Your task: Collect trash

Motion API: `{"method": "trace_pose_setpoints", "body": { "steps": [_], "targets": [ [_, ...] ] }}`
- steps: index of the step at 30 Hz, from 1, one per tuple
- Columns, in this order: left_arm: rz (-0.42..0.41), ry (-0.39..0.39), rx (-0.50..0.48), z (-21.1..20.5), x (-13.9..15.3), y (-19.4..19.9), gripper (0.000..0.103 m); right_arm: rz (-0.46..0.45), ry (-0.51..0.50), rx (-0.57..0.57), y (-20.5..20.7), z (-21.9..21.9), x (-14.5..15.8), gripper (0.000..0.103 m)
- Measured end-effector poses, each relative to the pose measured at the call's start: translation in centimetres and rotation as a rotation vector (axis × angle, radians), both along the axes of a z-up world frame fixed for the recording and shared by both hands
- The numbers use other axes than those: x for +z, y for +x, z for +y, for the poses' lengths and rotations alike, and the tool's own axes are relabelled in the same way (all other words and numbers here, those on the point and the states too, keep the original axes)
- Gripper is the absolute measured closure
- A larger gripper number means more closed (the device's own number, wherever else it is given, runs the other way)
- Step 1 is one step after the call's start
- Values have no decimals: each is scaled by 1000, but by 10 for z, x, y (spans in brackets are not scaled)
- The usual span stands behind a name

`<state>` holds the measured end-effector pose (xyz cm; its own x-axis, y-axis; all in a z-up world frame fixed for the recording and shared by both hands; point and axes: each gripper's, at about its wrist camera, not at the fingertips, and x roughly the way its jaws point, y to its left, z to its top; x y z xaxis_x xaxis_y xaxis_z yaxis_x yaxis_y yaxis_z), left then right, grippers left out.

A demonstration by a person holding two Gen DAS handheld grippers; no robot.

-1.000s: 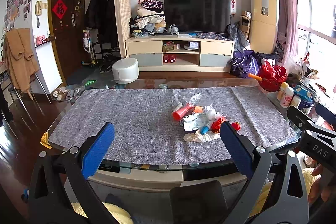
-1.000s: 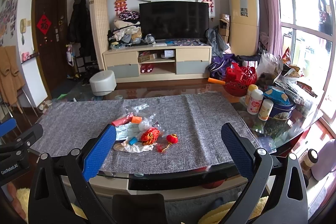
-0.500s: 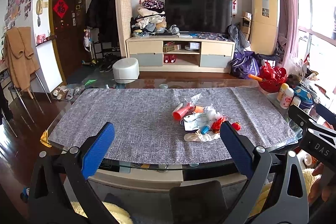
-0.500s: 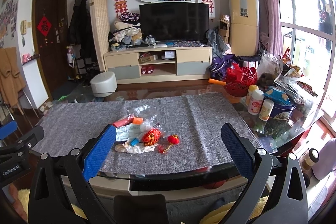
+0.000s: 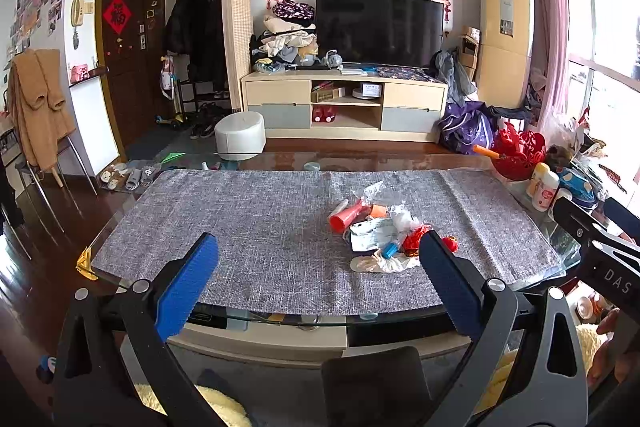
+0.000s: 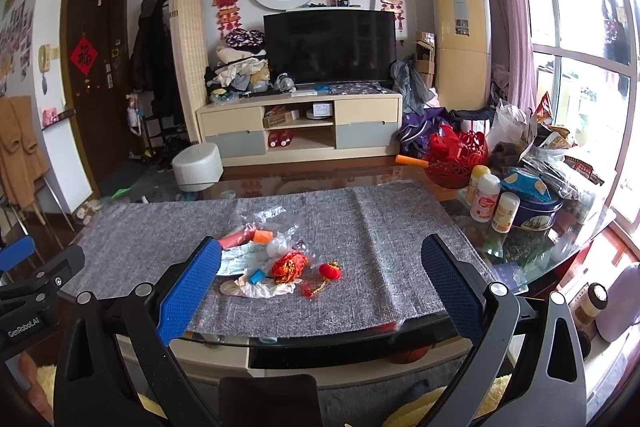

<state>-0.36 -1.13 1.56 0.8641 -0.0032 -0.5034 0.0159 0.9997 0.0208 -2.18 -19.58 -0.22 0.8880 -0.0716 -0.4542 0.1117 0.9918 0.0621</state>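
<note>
Glass table (image 5: 120,227): largest item, spanning the near scene; bears everything below.
Grey woven cloth (image 5: 248,219): spread flat over most of the tabletop, probably as a work surface keeping small litter off the glass.
Red openwork basket (image 6: 460,155): far right corner, off the cloth, among bottles and a blue tin (image 6: 536,211); looks like household storage, not trash.
Left gripper (image 5: 318,277): held low at the near edge, well short of the litter; blue pads spread wide, nothing between them, likely readied for a first pick.
Right gripper (image 6: 320,277): same posture at the near edge, to the right of its partner; jaws wide apart, empty.
Trash pile (image 6: 276,259): clustered right of centre on the cloth, toward the near side, within likely reach of either tool; pieces touching or overlapping.
Printed paper wrapper (image 5: 370,233): flat in the middle of the pile, under neighbouring scraps.
Crumpled pale plastic film (image 6: 256,289): nearest piece, limp and thin; a pinch at a fold seems needed.
Clear cellophane (image 6: 270,217): far side of the pile, puffed up.
Red tube (image 5: 346,215): left side of the pile, lying down.
Red crumpled ornament (image 6: 289,265): near right of the wrapper.
Small red lantern charm (image 6: 330,271): just right of the pile, slightly apart, with a trailing cord.
Blue cap-like piece (image 6: 255,275): smallest, resting on the film.
Collection bin: none in view.
</note>
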Motion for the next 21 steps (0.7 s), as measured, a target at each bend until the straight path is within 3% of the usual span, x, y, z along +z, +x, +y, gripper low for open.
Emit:
{"method": "trace_pose_setpoints", "body": {
  "steps": [21],
  "targets": [
    [-2,-4,1,3,0,-1,8,-2,1,0,-1,0,0,3]
  ]
}}
